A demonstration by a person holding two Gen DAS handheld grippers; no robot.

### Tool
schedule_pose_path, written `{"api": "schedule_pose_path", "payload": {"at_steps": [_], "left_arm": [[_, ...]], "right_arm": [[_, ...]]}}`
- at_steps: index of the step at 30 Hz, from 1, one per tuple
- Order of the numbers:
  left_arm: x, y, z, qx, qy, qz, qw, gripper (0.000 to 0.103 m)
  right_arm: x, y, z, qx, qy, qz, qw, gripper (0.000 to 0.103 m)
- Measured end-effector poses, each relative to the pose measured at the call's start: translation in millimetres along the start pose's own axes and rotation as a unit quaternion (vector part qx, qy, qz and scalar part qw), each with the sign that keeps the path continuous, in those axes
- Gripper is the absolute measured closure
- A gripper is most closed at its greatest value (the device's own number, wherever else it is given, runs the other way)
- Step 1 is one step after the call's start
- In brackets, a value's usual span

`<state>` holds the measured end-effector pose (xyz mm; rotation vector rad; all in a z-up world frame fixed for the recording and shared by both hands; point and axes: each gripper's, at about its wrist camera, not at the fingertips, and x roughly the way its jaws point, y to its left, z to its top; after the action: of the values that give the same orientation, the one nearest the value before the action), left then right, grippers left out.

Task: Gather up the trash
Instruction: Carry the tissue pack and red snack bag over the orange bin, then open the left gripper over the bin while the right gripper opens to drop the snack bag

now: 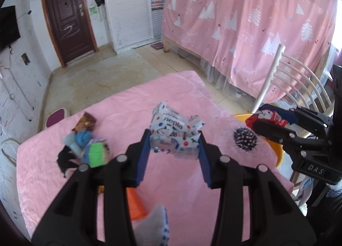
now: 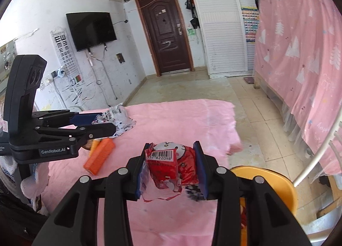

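Note:
My left gripper (image 1: pixel 174 139) is shut on a crumpled white tissue packet (image 1: pixel 175 130) with red and blue dots, held above the pink table (image 1: pixel 128 105). It also shows in the right wrist view (image 2: pixel 116 122). My right gripper (image 2: pixel 171 156) is shut on a red snack wrapper (image 2: pixel 171 164) with a barcode, held above the table's right edge beside the orange bin (image 2: pixel 267 184). The right gripper and wrapper (image 1: pixel 269 117) show at the right of the left wrist view, over the bin (image 1: pixel 275 149).
On the table lie a brown wrapper (image 1: pixel 84 123), blue yarn (image 1: pixel 82 137), a green cube (image 1: pixel 97 154), a black item (image 1: pixel 64 158), a spiky dark ball (image 1: pixel 245 139) and an orange box (image 2: pixel 99 156). A white chair (image 1: pixel 297 75) and a pink-curtained bed (image 1: pixel 256 28) stand to the right.

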<state>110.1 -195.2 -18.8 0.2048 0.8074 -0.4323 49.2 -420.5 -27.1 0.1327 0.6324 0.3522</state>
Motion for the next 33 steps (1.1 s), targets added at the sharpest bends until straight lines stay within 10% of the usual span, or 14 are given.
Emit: {"api": "schedule_pose_path", "payload": {"at_steps": [29, 33], "left_arm": [[79.9, -165.0, 38.4, 0.093, 0.035, -0.080, 0.9918, 0.062], [84.9, -172.5, 38.2, 0.094, 0.041, -0.092, 0.9905, 0.045]], "right_arm": [[12.8, -136.6, -66.5, 0.086, 0.051, -0.081, 0.992, 0.070], [13.9, -145.5, -72.1, 0.098, 0.054, -0.083, 0.990, 0.068]]}}
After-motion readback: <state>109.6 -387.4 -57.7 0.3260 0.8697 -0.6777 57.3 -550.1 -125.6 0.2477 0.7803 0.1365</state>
